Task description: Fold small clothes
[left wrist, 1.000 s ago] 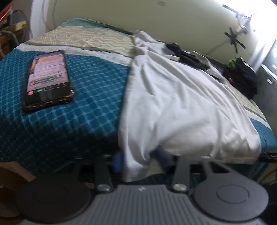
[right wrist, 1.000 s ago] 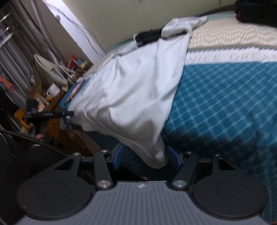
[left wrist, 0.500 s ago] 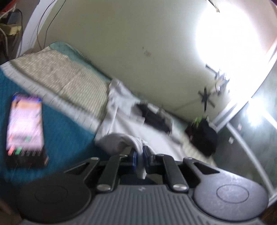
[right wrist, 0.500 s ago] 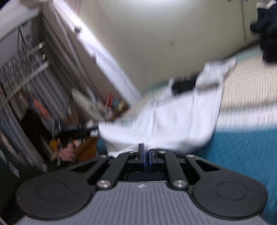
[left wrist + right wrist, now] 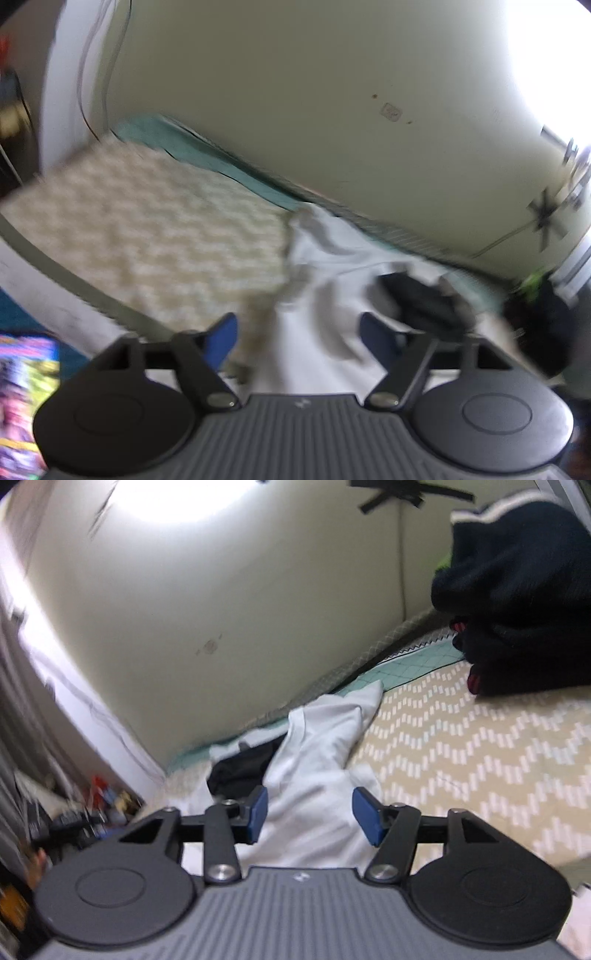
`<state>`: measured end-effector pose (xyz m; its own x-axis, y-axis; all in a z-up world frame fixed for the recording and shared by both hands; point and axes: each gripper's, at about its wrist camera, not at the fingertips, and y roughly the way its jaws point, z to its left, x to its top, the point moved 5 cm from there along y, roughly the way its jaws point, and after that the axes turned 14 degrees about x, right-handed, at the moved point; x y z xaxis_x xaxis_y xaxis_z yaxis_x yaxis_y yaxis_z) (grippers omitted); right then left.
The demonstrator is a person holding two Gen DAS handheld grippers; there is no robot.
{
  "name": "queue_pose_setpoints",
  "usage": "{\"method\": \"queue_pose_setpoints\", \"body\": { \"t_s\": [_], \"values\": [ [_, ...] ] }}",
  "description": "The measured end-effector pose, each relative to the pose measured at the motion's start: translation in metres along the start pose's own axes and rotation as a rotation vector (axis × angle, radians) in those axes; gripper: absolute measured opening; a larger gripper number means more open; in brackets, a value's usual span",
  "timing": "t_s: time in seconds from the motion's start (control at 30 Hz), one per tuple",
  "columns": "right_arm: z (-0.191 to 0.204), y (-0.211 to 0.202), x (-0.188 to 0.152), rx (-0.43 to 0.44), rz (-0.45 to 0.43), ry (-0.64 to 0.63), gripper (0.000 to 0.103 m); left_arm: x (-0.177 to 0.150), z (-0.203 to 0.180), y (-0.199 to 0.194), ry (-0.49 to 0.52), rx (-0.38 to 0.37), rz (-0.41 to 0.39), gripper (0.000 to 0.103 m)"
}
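My left gripper [image 5: 297,341] jaws wide, holding nothing. My right gripper [image 5: 309,818] jaws wide too. White shirt [image 5: 314,760] lies crumpled on bed [image 5: 480,738] ahead of both (left view blurred), black cloth [image 5: 240,770] touching it. Phone [image 5: 22,398] near left.

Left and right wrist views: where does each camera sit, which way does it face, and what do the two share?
Left wrist: on the left gripper, facing along its open fingers over the white shirt toward the wall; phone at lower left.
Right wrist: on the right gripper, open, facing the shirt, with dark clothes at right.
Shared: the shirt, the black garment on it, the bedspread, the wall.
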<state>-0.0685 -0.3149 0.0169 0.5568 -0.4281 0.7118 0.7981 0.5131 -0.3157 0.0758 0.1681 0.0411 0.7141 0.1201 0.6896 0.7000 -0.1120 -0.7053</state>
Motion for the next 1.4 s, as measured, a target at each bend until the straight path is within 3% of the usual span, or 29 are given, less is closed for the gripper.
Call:
{"method": "queue_pose_setpoints", "body": {
  "t_s": [0.1, 0.2, 0.23, 0.27, 0.3, 0.47, 0.53, 0.63, 0.67, 0.73, 0.8, 0.83, 0.93, 1.1, 1.2, 1.3, 1.4],
  "values": [
    [-0.001, 0.002, -0.022, -0.042, 0.08, -0.038, 0.062, -0.016, -0.007, 0.012, 0.072, 0.04, 0.057, 0.073],
    [-0.003, 0.009, -0.046, -0.073, 0.159, -0.044, 0.054, -0.036, -0.022, 0.02, 0.147, 0.033, 0.12, 0.038],
    [0.003, 0.009, -0.053, -0.076, 0.161, -0.083, 0.045, -0.042, -0.025, 0.023, 0.169, 0.039, 0.144, 0.019],
    [0.009, 0.009, -0.058, -0.083, 0.168, -0.118, 0.019, -0.048, -0.026, 0.026, 0.187, 0.052, 0.159, 0.01],
    [0.012, 0.012, -0.065, -0.089, 0.187, -0.135, 0.005, -0.053, -0.025, 0.023, 0.206, 0.062, 0.144, 0.009],
    [0.024, 0.005, -0.057, -0.176, 0.211, -0.268, 0.0, -0.054, -0.013, 0.003, 0.203, 0.052, 0.189, 0.005],
    [0.026, -0.002, -0.046, -0.184, 0.231, -0.292, 0.0, -0.056, -0.01, 0.0, 0.214, 0.061, 0.224, 0.005],
    [0.017, 0.008, -0.048, -0.194, 0.37, -0.312, 0.0, -0.057, -0.01, 0.002, 0.248, 0.087, 0.258, 0.012],
    [0.013, 0.009, -0.045, -0.202, 0.373, -0.307, 0.01, -0.052, -0.009, 0.0, 0.254, 0.08, 0.256, 0.012],
    [0.008, 0.003, -0.025, -0.187, 0.326, -0.286, 0.022, -0.03, -0.01, -0.009, 0.261, 0.084, 0.195, 0.013],
    [0.008, -0.004, 0.007, -0.171, 0.242, -0.268, 0.022, 0.001, -0.017, -0.018, 0.274, 0.096, 0.105, 0.029],
    [0.009, -0.004, 0.024, -0.169, 0.208, -0.265, 0.022, 0.019, -0.024, -0.019, 0.279, 0.095, 0.061, 0.044],
    [0.013, 0.017, 0.071, -0.161, 0.142, -0.303, 0.024, 0.066, -0.06, -0.002, 0.333, 0.047, -0.01, 0.053],
    [-0.01, 0.106, 0.13, -0.137, 0.156, -0.305, 0.029, 0.117, -0.122, 0.088, 0.379, 0.059, 0.003, 0.063],
    [-0.034, 0.172, 0.146, -0.125, 0.211, -0.277, 0.042, 0.13, -0.138, 0.148, 0.351, 0.077, 0.055, 0.076],
    [-0.055, 0.231, 0.152, -0.111, 0.295, -0.256, 0.046, 0.138, -0.153, 0.193, 0.343, 0.037, 0.102, 0.076],
    [-0.071, 0.276, 0.15, -0.098, 0.36, -0.264, 0.046, 0.132, -0.172, 0.224, 0.407, 0.019, 0.125, 0.076]
  ]
}}
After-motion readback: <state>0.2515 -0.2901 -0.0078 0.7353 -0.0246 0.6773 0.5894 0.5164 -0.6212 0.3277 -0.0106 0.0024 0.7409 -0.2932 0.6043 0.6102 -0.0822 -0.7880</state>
